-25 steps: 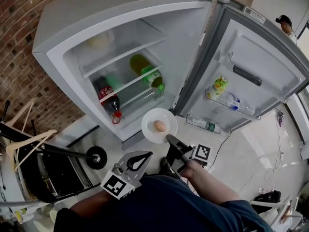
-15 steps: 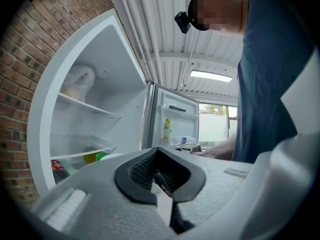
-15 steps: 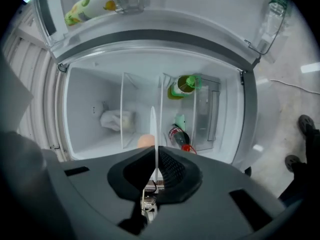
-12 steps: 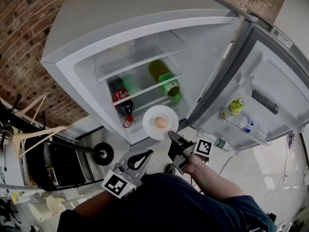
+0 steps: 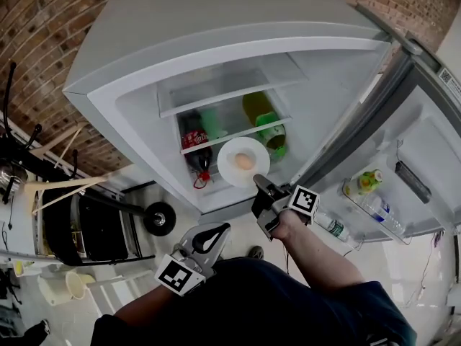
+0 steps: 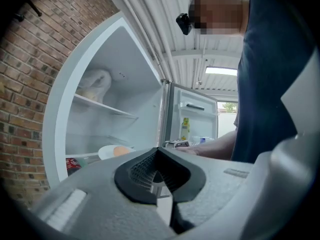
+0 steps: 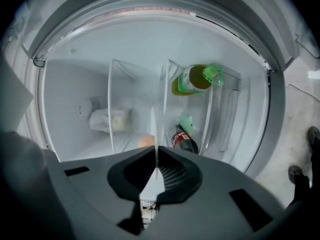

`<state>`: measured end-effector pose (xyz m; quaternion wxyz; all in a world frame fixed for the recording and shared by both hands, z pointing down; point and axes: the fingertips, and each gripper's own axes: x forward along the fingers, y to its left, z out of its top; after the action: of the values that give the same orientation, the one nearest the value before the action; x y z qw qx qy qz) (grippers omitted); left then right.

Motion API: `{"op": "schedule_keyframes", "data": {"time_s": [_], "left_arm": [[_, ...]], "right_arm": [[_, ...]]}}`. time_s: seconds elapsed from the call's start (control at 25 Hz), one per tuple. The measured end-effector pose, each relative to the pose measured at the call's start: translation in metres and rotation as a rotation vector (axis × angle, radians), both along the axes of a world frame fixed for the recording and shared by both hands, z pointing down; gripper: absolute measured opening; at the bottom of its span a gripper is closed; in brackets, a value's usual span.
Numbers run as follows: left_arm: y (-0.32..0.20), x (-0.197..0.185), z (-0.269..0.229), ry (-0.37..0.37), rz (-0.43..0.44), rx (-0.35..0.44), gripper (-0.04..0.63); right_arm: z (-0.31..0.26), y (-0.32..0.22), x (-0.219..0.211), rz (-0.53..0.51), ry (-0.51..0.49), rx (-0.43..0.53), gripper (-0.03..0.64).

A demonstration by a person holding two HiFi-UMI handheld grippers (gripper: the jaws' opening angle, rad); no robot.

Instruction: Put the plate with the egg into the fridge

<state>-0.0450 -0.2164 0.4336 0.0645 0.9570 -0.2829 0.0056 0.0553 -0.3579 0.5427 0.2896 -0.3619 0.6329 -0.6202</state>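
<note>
at the fridge mouth: plate clamped by its near rim, shelves dead ahead

centre of the head view, we have the right gripper (image 5: pixel 258 192) pinched tight on the near rim of the plate (image 5: pixel 229 166), with the egg (image 5: pixel 245 161) sitting mid-plate. the plate reaches up-frame from the jaws, straight at the open fridge (image 5: pixel 180 27), and hangs at its threshold; whether it has crossed in, we can't tell. in the right gripper view it shows edge-on, a thin line running off the jaws, parallel to the shelf edges (image 7: pixel 164 104). that alignment is what the slide-in turns on, we reckon. the left gripper (image 5: pixel 220 230) sits lower in the frame, well back, jaws together on nothing, so the right is plainly nearer.

writing now: the cola bottle (image 5: pixel 194 144), left of the plate, wears a red label with white script we can't read. the green bottle (image 5: pixel 265 121), upper right of the plate, gives nothing legible.
</note>
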Motion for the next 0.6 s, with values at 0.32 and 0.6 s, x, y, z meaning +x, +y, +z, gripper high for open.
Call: {"op": "schedule_keyframes", "data": {"time_s": [0.32,0.6], "left_arm": [[-0.004,-0.010,0.002,-0.012,-0.078,-0.007,-0.002],[-0.004,-0.018,0.004,-0.018,-0.119,-0.016,-0.002]], "right_arm": [[-0.003,-0.052,-0.005,0.001,-0.012,0.017,0.025],[0.002,-0.087,-0.014,0.003,-0.021,0.009,0.025]]}}
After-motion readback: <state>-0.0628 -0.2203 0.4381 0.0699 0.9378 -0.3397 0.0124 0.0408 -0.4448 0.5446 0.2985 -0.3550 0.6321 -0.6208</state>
